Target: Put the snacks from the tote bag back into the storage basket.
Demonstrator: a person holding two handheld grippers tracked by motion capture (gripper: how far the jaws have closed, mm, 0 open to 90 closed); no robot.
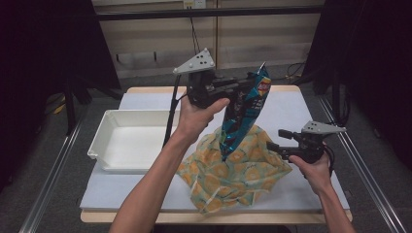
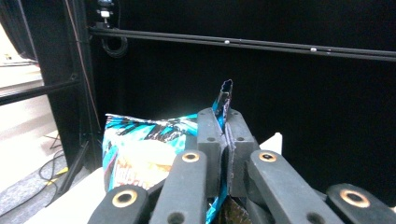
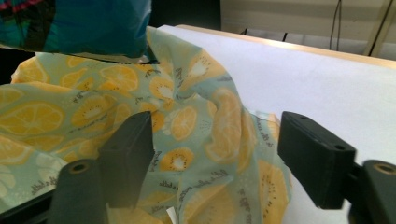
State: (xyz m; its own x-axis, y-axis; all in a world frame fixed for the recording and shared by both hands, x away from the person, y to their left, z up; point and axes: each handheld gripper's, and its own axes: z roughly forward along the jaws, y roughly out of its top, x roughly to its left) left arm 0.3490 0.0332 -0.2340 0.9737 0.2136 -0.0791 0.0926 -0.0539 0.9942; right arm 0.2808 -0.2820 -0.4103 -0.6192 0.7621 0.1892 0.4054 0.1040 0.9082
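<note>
A blue crisp bag point(image 1: 245, 114) hangs upright above the table, and my left gripper point(image 1: 250, 88) is shut on its top edge. In the left gripper view the jaws point(image 2: 227, 140) pinch the bag's seam, with the printed crisp bag point(image 2: 140, 149) to their left. Below lies a pale green cloth bag with an orange-slice print point(image 1: 233, 172), crumpled on the table. The crisp bag's lower end point(image 3: 93, 23) reaches the cloth's top. My right gripper point(image 1: 272, 148) is open at the cloth's right edge. In the right gripper view its jaws point(image 3: 219, 154) stand on either side of a raised fold of the cloth point(image 3: 187, 121).
A white tray point(image 1: 104, 131) with nothing in it stands on the left of the white table point(image 1: 301, 111). Black frame rails run along both sides, and dark curtains hang at left and right. A cable trails down from the left gripper.
</note>
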